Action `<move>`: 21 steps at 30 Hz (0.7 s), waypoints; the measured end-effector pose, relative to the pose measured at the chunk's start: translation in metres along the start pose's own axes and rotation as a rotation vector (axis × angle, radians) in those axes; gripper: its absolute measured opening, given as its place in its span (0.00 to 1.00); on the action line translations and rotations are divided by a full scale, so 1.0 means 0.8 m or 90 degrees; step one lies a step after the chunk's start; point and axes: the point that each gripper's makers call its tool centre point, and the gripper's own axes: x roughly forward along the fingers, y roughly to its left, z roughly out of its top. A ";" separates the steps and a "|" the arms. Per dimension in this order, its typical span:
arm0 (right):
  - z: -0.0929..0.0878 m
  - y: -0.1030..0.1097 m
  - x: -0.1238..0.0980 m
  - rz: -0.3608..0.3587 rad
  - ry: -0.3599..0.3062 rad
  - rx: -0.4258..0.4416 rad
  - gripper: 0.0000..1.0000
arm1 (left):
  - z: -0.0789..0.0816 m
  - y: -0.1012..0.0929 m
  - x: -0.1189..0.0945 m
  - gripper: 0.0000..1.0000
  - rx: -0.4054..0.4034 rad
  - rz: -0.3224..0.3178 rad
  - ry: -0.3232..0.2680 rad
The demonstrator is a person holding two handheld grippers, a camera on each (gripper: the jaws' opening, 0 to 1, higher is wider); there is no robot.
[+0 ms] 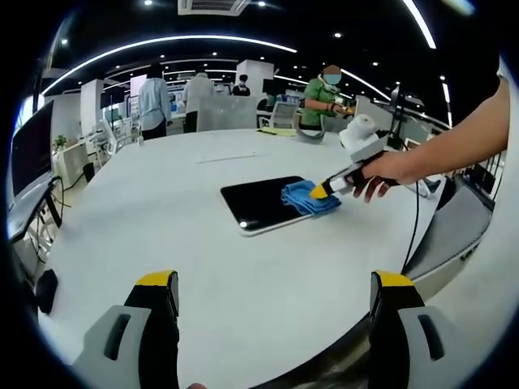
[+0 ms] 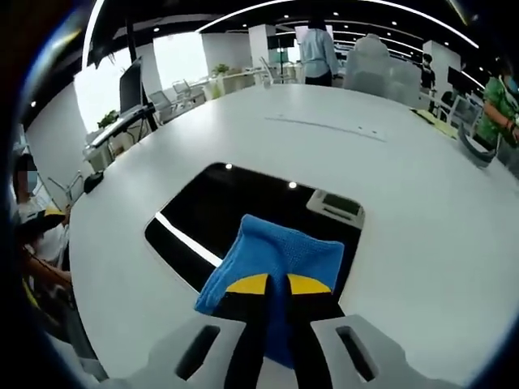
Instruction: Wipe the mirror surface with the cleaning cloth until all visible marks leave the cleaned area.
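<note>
**Cloth on the mirror**

Your right tongs [image 2: 276, 285] are clamped on the blue cleaning cloth [image 2: 280, 253], which lies on the dark mirror [image 2: 215, 207] at its near edge, flat on the white bench [image 1: 162, 211]. Your left tongs [image 1: 276, 284] hang spread apart above the bench, holding nothing.

table [image 1: 162, 211] bare around mirror [image 1: 255, 203] | cloth [image 1: 308, 197] covers its right end
</note>
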 end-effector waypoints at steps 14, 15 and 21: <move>0.001 0.011 0.003 0.007 0.019 0.063 0.02 | -0.003 0.008 -0.005 0.99 -0.002 0.005 -0.001; 0.001 0.012 0.004 0.008 0.020 0.063 0.02 | -0.004 0.008 -0.005 0.99 -0.002 0.004 0.000; 0.001 0.020 0.002 0.012 0.024 0.079 0.02 | -0.006 0.009 -0.006 0.99 0.000 0.004 0.001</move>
